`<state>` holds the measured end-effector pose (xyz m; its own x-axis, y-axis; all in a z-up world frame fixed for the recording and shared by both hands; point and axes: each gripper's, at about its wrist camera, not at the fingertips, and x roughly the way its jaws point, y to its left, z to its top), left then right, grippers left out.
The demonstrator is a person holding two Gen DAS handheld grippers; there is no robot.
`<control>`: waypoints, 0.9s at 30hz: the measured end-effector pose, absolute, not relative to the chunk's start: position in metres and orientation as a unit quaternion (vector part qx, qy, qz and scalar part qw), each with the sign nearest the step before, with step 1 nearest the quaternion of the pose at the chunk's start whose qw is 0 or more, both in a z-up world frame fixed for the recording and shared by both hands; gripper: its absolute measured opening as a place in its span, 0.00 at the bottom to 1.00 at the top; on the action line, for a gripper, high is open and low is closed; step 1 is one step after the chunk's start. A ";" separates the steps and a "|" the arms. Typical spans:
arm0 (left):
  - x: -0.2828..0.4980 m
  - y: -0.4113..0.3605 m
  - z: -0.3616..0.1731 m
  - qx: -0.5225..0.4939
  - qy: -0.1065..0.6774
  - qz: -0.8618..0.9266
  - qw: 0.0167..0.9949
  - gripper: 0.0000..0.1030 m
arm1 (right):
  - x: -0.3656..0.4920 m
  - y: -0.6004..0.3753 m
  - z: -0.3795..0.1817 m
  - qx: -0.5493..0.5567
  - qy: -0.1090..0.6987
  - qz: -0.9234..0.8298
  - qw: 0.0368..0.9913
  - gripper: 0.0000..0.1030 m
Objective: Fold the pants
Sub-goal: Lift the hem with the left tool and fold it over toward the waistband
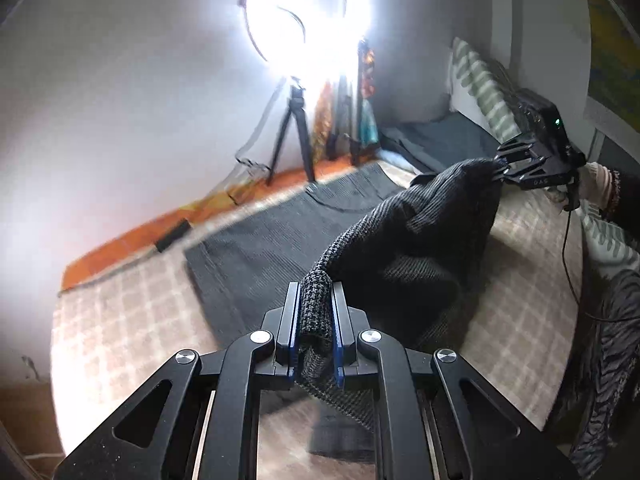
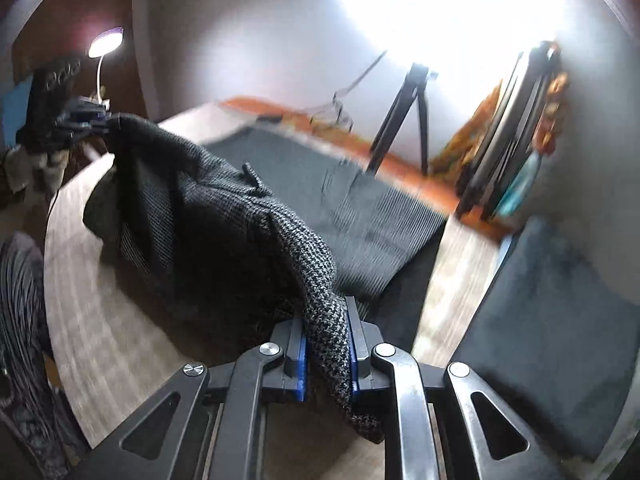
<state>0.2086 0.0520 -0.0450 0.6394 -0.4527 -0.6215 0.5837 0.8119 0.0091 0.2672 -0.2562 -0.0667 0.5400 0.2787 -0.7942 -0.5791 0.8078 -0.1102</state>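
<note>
Dark grey knit pants [image 1: 256,248] lie on a checked bedspread [image 1: 132,312], one end lifted off it. My left gripper [image 1: 316,292] is shut on a lifted corner of the pants. My right gripper [image 2: 326,312] is shut on another corner. The lifted cloth [image 2: 192,200] hangs in a sagging span between the two grippers above the flat part [image 2: 360,216]. The right gripper shows in the left wrist view [image 1: 500,168], the left gripper in the right wrist view [image 2: 106,120].
A bright ring light on a tripod [image 1: 292,128] stands by the white wall beyond the bed. A dark cushion [image 2: 560,320] lies at the right. A striped pillow [image 1: 488,92] and a zebra-print cloth [image 1: 612,360] lie by the bed's edge.
</note>
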 end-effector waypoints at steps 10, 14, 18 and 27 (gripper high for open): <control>0.291 0.070 -0.019 0.111 0.294 -0.259 0.913 0.11 | 0.353 -0.237 -0.021 -0.163 0.374 0.207 0.889 0.12; 0.330 0.067 -0.033 0.115 0.309 -0.251 0.910 0.11 | 0.392 -0.234 -0.037 -0.156 0.397 0.187 0.885 0.12; 0.365 0.065 -0.056 0.111 0.334 -0.242 0.904 0.11 | 0.428 -0.237 -0.065 -0.136 0.428 0.173 0.877 0.12; 0.407 0.058 -0.115 0.120 0.386 -0.225 0.887 0.11 | 0.475 -0.240 -0.124 -0.124 0.475 0.158 0.857 0.12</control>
<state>0.4073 0.0585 -0.1150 0.6017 -0.3062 -0.7377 0.4910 0.8703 0.0392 0.4751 -0.2403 -0.1245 0.4992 0.1532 -0.8528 -0.3891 0.9190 -0.0627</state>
